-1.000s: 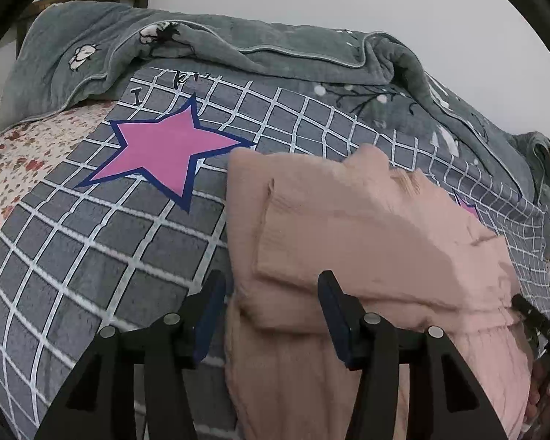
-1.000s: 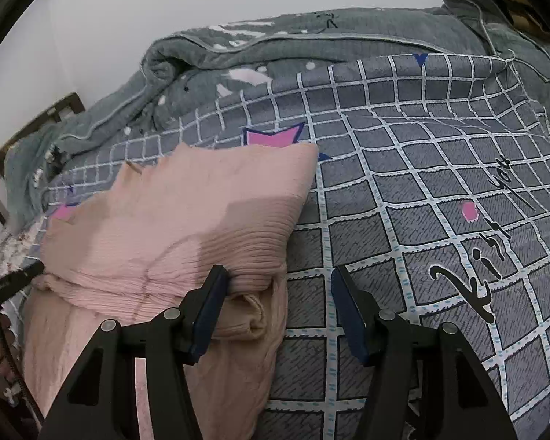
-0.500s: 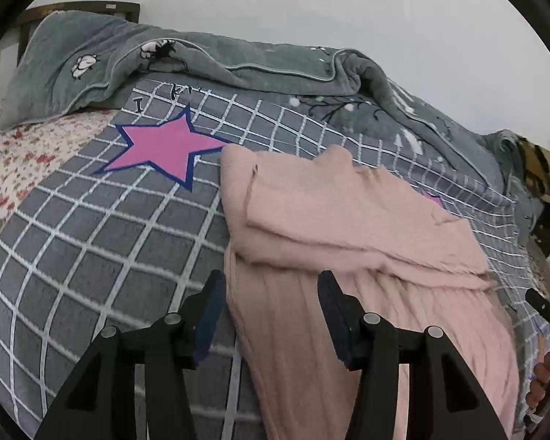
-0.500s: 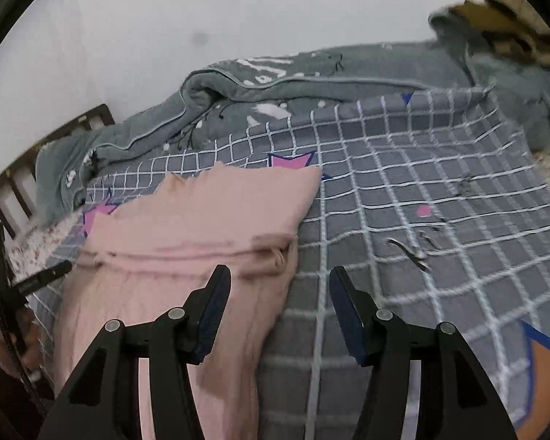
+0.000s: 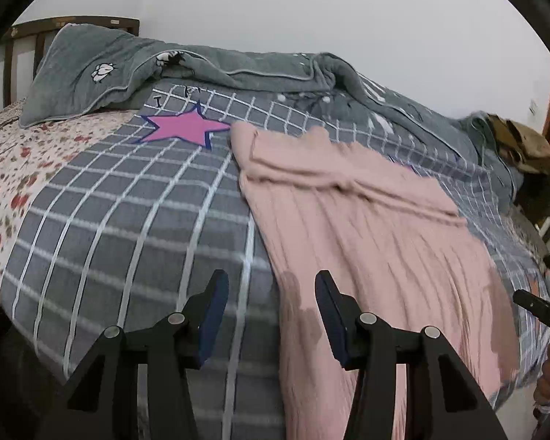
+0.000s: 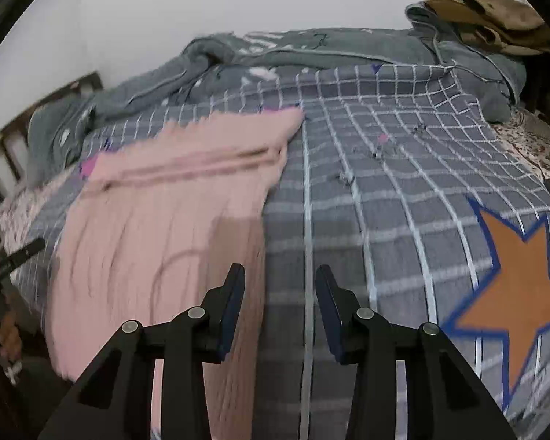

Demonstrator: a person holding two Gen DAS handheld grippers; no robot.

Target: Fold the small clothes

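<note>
**Hovering tools over a pink garment on the bed**

Hovering above the near end of the bed, the left tool (image 5: pixel 271 289) has its two dark fingers spread wide apart with nothing between them. Its right finger sits over the near left edge of the pink ribbed knit garment (image 5: pixel 366 227), its left finger over the grey quilt with a white grid pattern (image 5: pixel 128 212). No contact with the cloth can be made out.

The right tool (image 6: pixel 279 286) is likewise wide open and holds nothing. Its left finger is over the near right edge of the pink garment (image 6: pixel 157 227), its right finger over the grey quilt (image 6: pixel 366 201).

The pink garment lies flat on the quilt, running lengthwise from the near edge of the bed toward the wall. Its far end is folded back over itself, forming a doubled band across the width. The right wrist view is motion-blurred, so the garment's edges there are unclear.

Beyond the garment, a pink star with a dark blue outline (image 5: pixel 187 128) is printed on the quilt, just left of the garment's far corner. An orange star with a blue outline (image 6: pixel 513 282) lies well to the right of the garment. A rumpled grey-green blanket (image 5: pixel 238 69) is bunched behind the garment along the white wall (image 5: pixel 311 7).
</note>
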